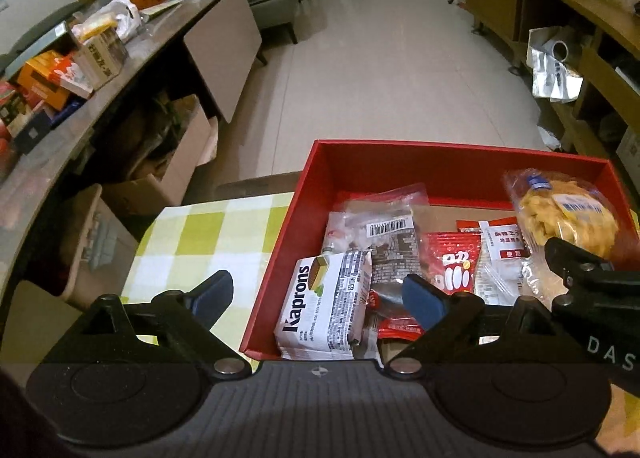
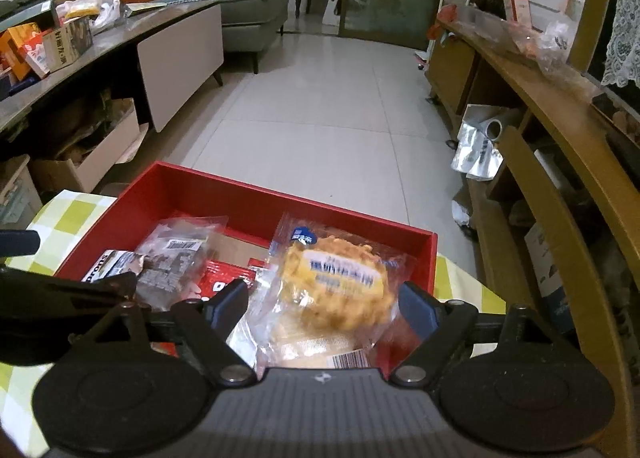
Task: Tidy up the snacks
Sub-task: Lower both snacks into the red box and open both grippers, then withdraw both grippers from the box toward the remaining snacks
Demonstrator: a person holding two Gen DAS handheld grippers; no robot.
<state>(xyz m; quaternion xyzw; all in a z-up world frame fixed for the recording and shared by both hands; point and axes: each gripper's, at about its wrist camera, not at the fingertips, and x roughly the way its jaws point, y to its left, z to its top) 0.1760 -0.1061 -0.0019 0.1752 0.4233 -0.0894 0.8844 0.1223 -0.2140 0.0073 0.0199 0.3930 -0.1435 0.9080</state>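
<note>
Angling downward, both wide-open grippers, left gripper (image 1: 320, 298) and right gripper (image 2: 322, 308), hover over red box (image 1: 400, 162).

Red box (image 1: 320, 186) on checked cloth, holding assorted snack packets (image 1: 326, 306).

My right claw (image 2: 320, 308) hangs over the near right part of the red box (image 2: 248, 200), its jaws spread wide. Between them lies a clear bag of yellow puffed snack (image 2: 336, 282) with a blue label; my pads stand just beside its wrapper, and I cannot tell if they touch it. Left of it in the box sit a red packet (image 2: 224, 278), a dark snack in clear wrap with a barcode sticker (image 2: 176, 258), and a white wafer pack (image 2: 114, 264) partly hidden by my left claw (image 2: 60, 290). The box rests on a bench covered in green-and-white checked cloth (image 2: 68, 214). Pale floor tiles (image 2: 320, 118) stretch beyond.
</note>
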